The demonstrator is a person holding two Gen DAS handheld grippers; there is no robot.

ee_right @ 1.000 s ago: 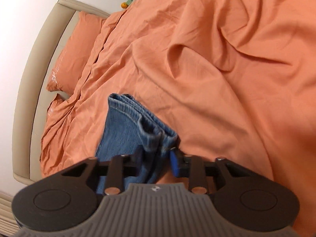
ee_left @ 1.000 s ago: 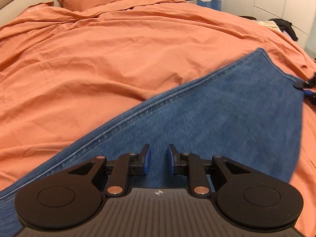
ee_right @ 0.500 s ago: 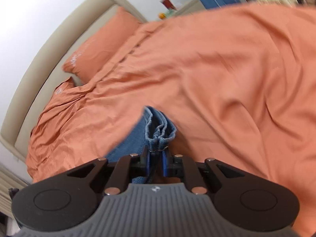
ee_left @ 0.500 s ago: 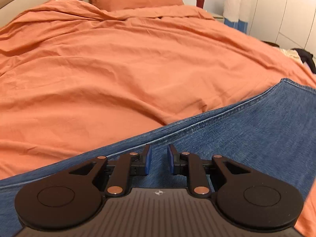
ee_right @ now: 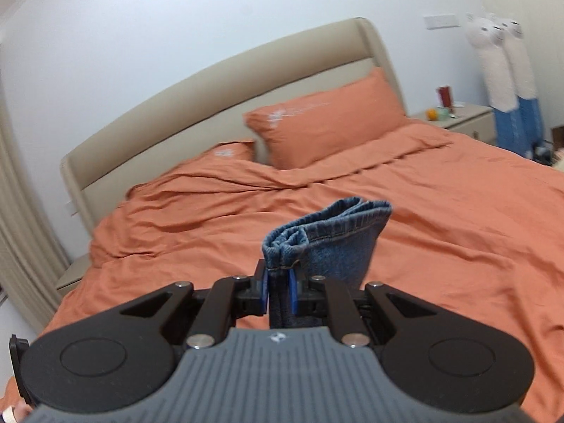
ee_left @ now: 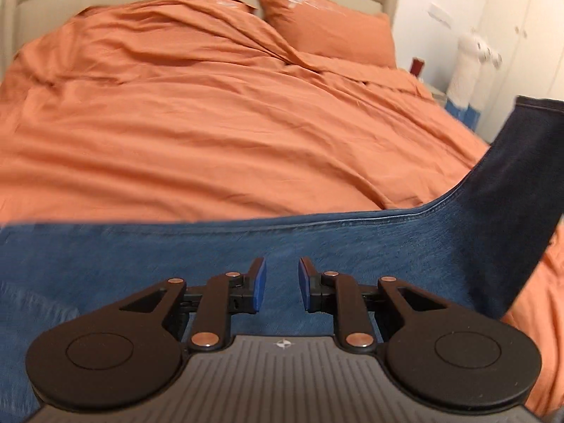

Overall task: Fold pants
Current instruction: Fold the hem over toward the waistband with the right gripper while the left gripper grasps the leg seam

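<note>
Bedroom, orange duvet (ee_left: pixel 211 134) over a beige-headboard bed (ee_right: pixel 218 81); jeans (ee_left: pixel 176 257) spread across the near side

Left wrist view: denim lies flat in a band from 9 to 3 o'clock under the left gripper (ee_left: pixel 281 282), whose blue-padded jaws stand a little apart with nothing between them, above the fabric; contact with the cloth cannot be told. At 2–3 o'clock one end of the jeans rises off the duvet, dark and upright. Right wrist view: right gripper (ee_right: pixel 279 290) is clamped on the bunched leg hems (ee_right: pixel 328 229), which stick up past the fingertips toward 12 o'clock, clear of the bedding. Two orange pillows (ee_right: pixel 324 120) at the headboard, 12 o'clock. Nightstand (ee_right: pixel 458 120) at 2 o'clock carries a red cup (ee_right: pixel 445 96) and an orange fruit (ee_right: pixel 430 114); tall white-and-blue plush figures (ee_right: pixel 507 84) stand beside it
</note>
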